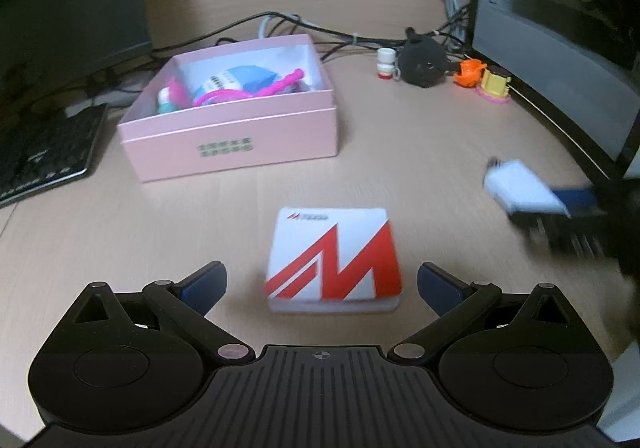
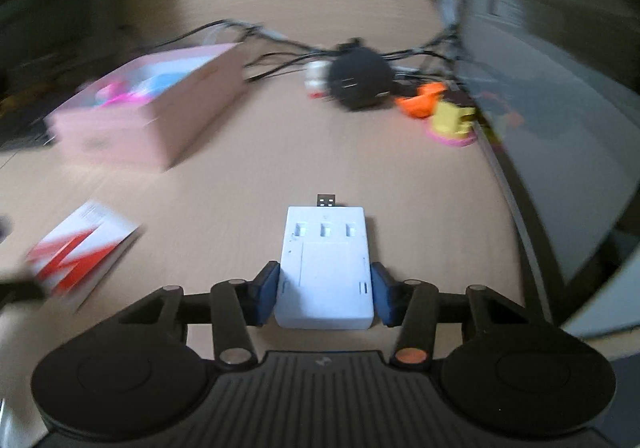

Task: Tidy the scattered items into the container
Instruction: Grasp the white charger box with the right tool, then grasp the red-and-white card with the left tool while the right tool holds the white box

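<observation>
An open pink box (image 1: pixel 228 139) stands on the wooden desk, with a blue ball and pink items inside it. In front of it lies a small white and red box (image 1: pixel 334 260), just ahead of my left gripper (image 1: pixel 322 272), whose fingers stand wide open on either side of it without touching. My right gripper (image 2: pixel 325 272) is shut on a white USB charger (image 2: pixel 326 268), its blue pads pressed to the two sides. From the left wrist view the charger (image 1: pixel 520 187) hangs at the right, above the desk. The pink box (image 2: pixel 160 119) is blurred at the left of the right wrist view.
A black keyboard (image 1: pixel 44 155) lies left of the pink box. Behind are a black round hub (image 1: pixel 424 63) with cables, a small white figure (image 1: pixel 386 63), an orange toy (image 1: pixel 470 71) and a yellow toy (image 1: pixel 496 85). A dark monitor (image 1: pixel 560 47) stands at the right.
</observation>
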Demonstrator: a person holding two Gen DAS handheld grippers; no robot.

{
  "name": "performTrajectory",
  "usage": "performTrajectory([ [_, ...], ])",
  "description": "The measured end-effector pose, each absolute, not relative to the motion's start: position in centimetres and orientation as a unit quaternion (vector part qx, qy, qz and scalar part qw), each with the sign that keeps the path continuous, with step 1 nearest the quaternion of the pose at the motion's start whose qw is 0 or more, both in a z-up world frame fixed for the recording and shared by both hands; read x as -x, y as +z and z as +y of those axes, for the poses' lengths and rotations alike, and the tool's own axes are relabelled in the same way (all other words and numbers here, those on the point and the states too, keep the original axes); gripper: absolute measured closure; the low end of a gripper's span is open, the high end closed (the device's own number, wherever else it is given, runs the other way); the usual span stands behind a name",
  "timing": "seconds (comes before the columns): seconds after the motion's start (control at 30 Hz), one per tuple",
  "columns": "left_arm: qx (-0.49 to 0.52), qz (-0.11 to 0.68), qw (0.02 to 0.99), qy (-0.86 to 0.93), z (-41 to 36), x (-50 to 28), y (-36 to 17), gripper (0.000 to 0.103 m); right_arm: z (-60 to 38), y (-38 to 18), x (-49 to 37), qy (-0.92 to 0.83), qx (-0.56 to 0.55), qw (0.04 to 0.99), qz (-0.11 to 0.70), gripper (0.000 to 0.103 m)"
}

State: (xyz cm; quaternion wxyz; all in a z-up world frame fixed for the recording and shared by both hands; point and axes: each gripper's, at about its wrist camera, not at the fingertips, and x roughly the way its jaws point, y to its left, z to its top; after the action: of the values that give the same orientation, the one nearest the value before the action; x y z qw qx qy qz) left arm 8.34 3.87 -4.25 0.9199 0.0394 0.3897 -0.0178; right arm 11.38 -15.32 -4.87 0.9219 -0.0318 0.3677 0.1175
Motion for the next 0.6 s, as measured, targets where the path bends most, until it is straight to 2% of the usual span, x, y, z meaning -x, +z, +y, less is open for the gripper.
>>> performTrajectory([
  [0.27,-0.060,0.406,0.912,-0.012,2.6,-10.6,-6.7,0.000,-14.0,-4.8,-6.0,0.169,0.068,0.917,0.354,0.055],
  [0.4,-0.051,0.403,0.914,-0.010,2.8,-10.8,-6.7,0.000,-14.6,-4.6,-5.8,0.168,0.057,0.920,0.350,0.049],
  [0.43,-0.047,0.403,0.914,-0.007,3.0,-10.8,-6.7,0.003,-14.7,-4.5,-5.9,0.169,0.057,0.921,0.347,0.047],
  [0.47,-0.038,0.403,0.915,-0.008,3.2,-10.7,-6.7,0.015,-14.9,-4.4,-5.9,0.169,0.056,0.922,0.344,0.044],
  [0.5,-0.026,0.402,0.915,-0.009,3.4,-10.6,-6.5,0.019,-15.0,-4.2,-6.0,0.170,0.055,0.923,0.341,0.043],
  [0.6,-0.029,0.405,0.914,-0.005,3.6,-10.0,-6.2,0.019,-15.0,-3.9,-6.6,0.176,0.049,0.924,0.336,0.039],
])
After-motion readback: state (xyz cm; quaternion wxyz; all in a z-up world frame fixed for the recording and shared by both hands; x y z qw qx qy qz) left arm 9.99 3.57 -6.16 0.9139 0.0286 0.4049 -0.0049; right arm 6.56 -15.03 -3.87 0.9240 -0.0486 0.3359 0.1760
